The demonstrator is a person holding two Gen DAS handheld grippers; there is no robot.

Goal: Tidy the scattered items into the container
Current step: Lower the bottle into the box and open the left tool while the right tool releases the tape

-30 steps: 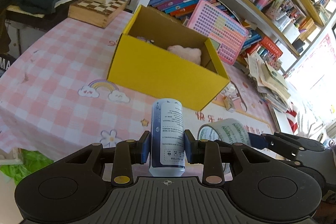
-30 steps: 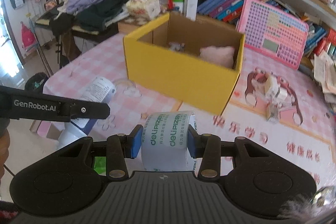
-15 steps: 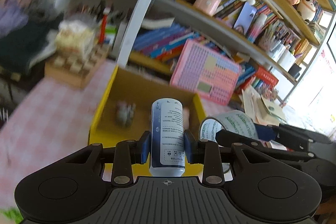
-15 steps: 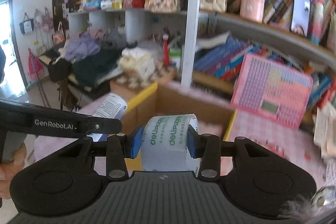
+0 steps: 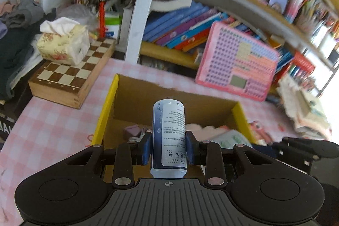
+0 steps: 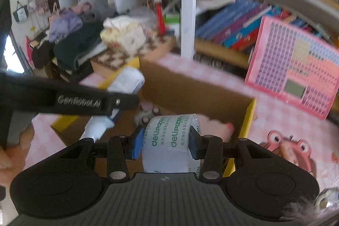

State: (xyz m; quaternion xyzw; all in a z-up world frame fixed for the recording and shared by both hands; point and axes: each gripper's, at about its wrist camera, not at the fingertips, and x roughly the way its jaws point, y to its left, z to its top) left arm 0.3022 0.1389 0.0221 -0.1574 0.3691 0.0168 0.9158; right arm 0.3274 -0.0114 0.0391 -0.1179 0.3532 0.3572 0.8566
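- Holding the blue bottle clamped in my left gripper, above the yellow box.
- My right gripper grips the tape roll; I'd release both low, clear of the box walls.

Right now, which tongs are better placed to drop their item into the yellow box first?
Left, slightly: the left tongs hold the bottle over the yellow box opening; the tape roll sits nearer its front edge.

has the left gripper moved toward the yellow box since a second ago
Yes. The left gripper, shut on the blue bottle, has come forward: the yellow box stood well ahead of it, and now the bottle hangs over the box's open top.
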